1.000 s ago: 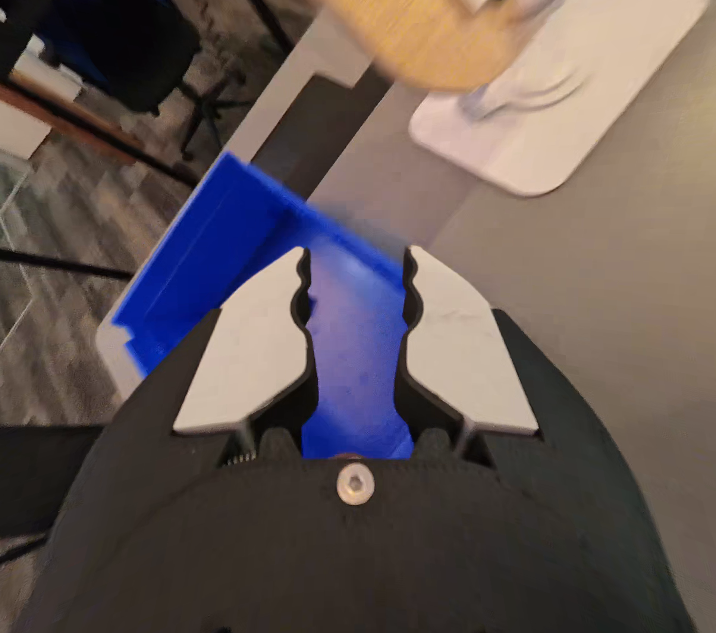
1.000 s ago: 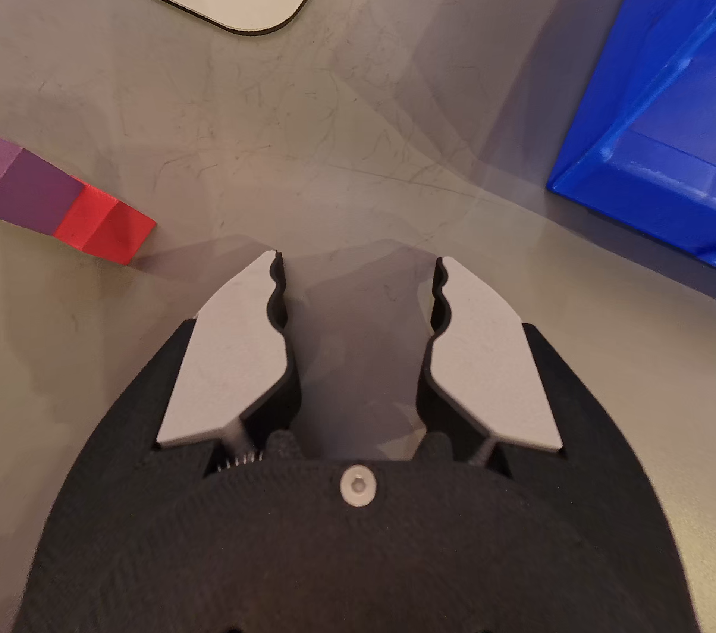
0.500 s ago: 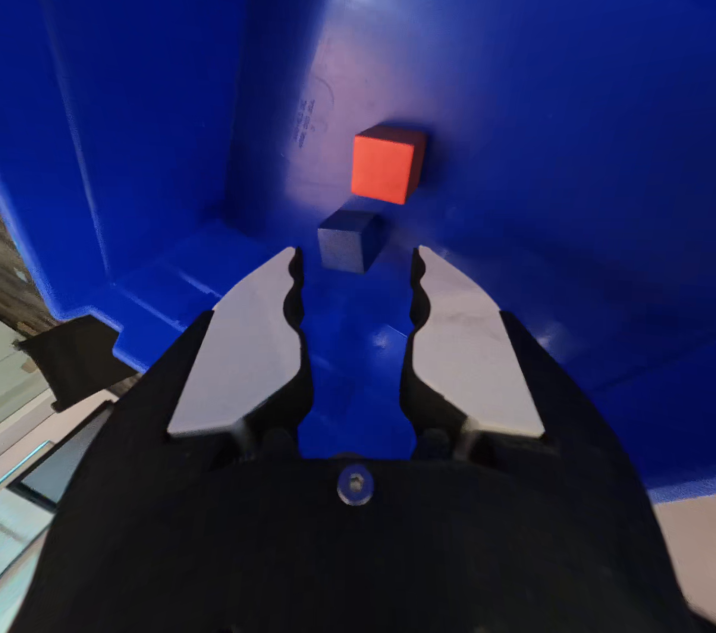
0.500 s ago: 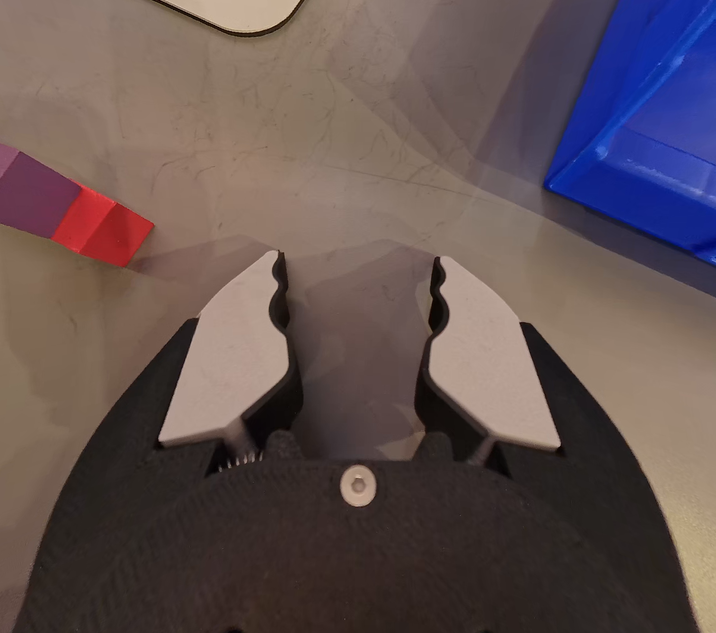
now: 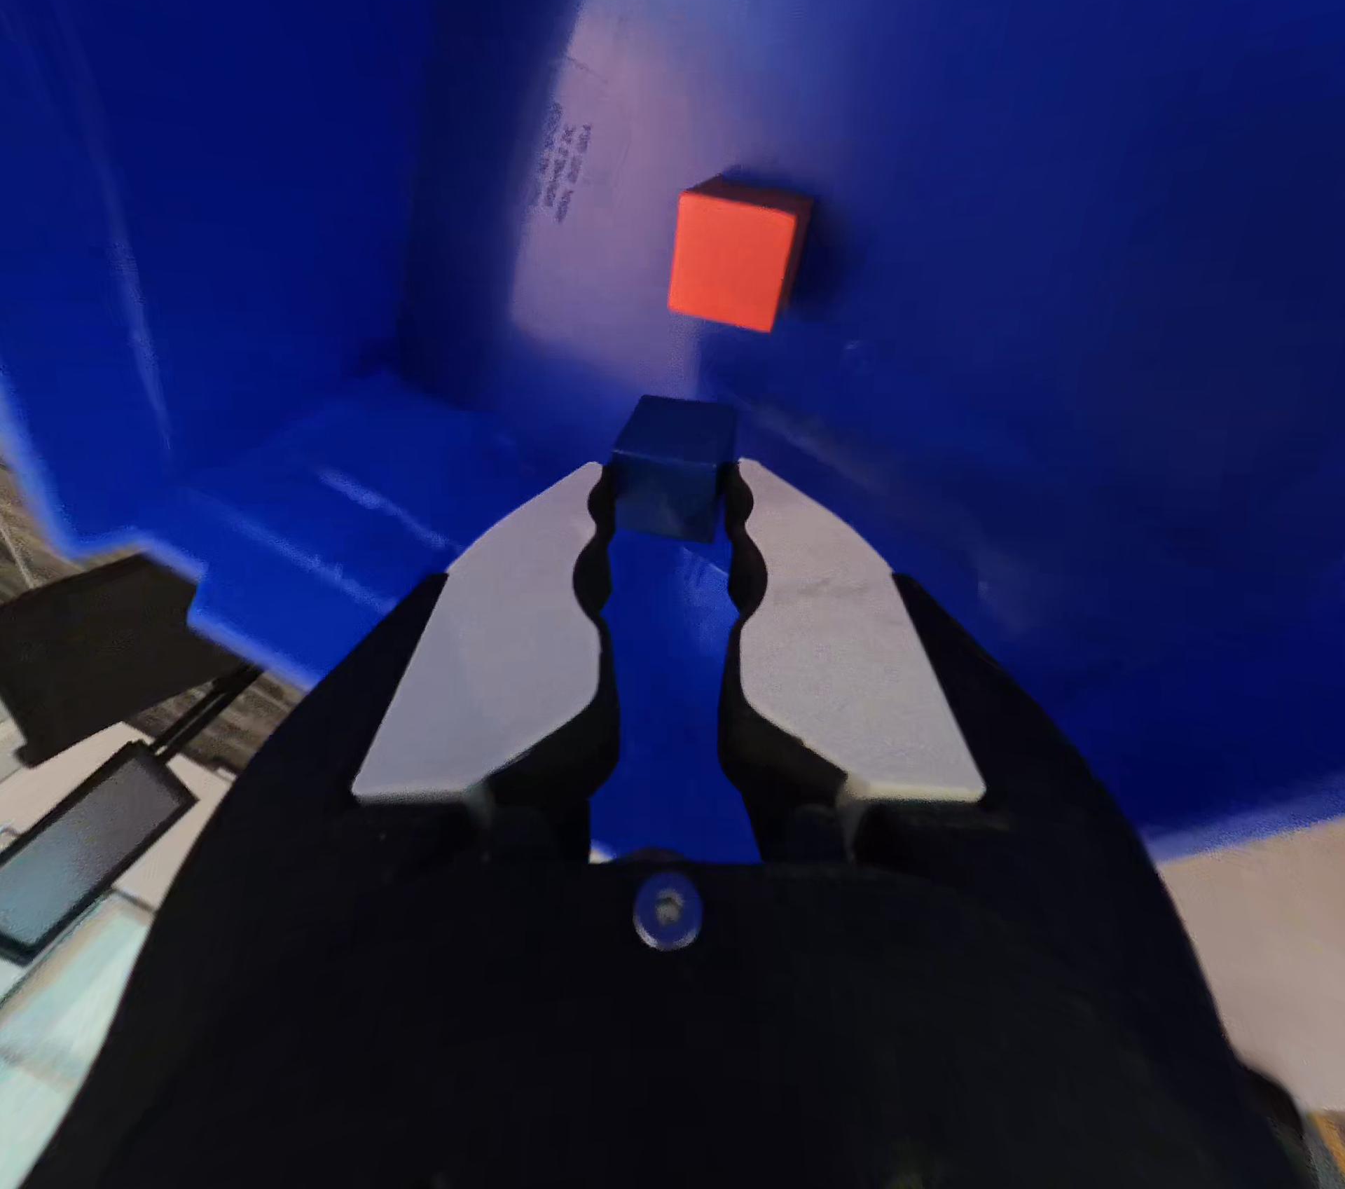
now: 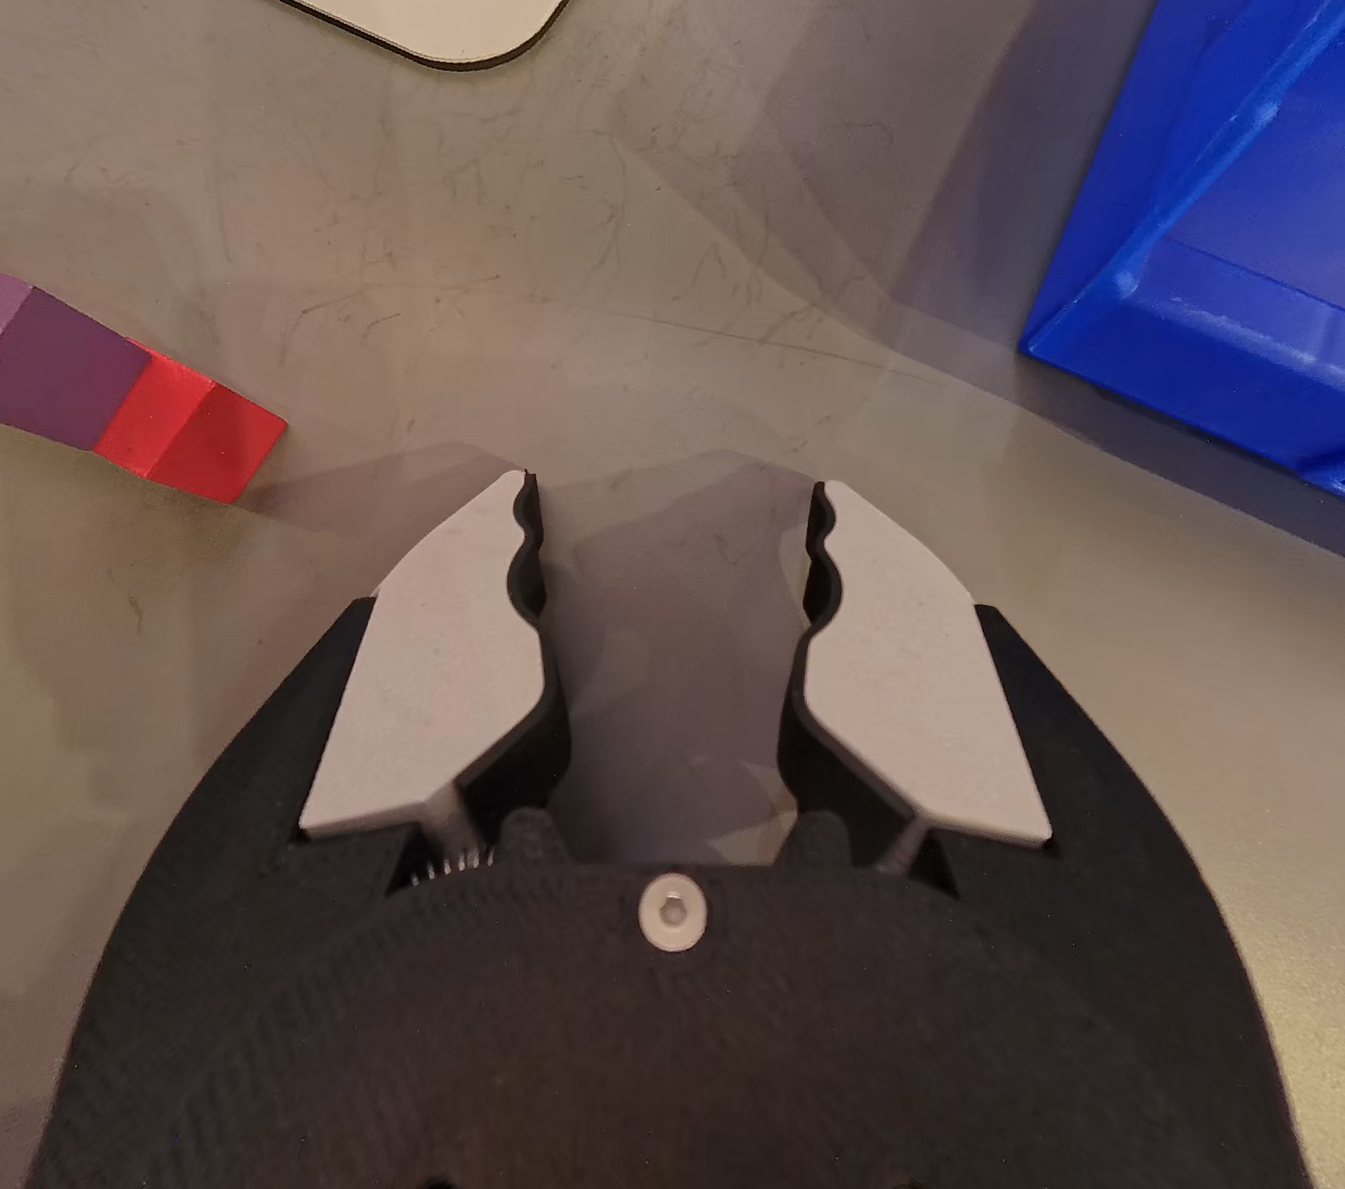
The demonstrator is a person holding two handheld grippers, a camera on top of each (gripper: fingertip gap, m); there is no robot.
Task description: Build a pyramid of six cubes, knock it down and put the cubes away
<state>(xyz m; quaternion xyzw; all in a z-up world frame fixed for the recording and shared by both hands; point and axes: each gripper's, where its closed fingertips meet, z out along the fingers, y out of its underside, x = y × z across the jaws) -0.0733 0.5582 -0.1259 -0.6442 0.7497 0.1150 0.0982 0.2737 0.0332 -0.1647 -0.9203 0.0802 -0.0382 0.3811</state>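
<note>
Bin [image 5: 1019, 208] is the landmark here — deep blue, its inside filling the left wrist view; within it, the left gripper [image 5: 666, 484] has its fingertips [image 5: 731, 484] closed narrow on a dark blue cube [image 5: 666, 477], pads against both sides; an orange-red cube [image 5: 731, 269] rests farther in, apart from it. Outside the bin, left of its corner [image 6: 1201, 280] (seen from the right wrist), the right gripper [image 6: 673, 491] stands wide, nothing between its fingers, over the grey table [image 6: 582, 244]; farther left — a red cube [image 6: 193, 433] touching a purple cube [image 6: 58, 379].
</note>
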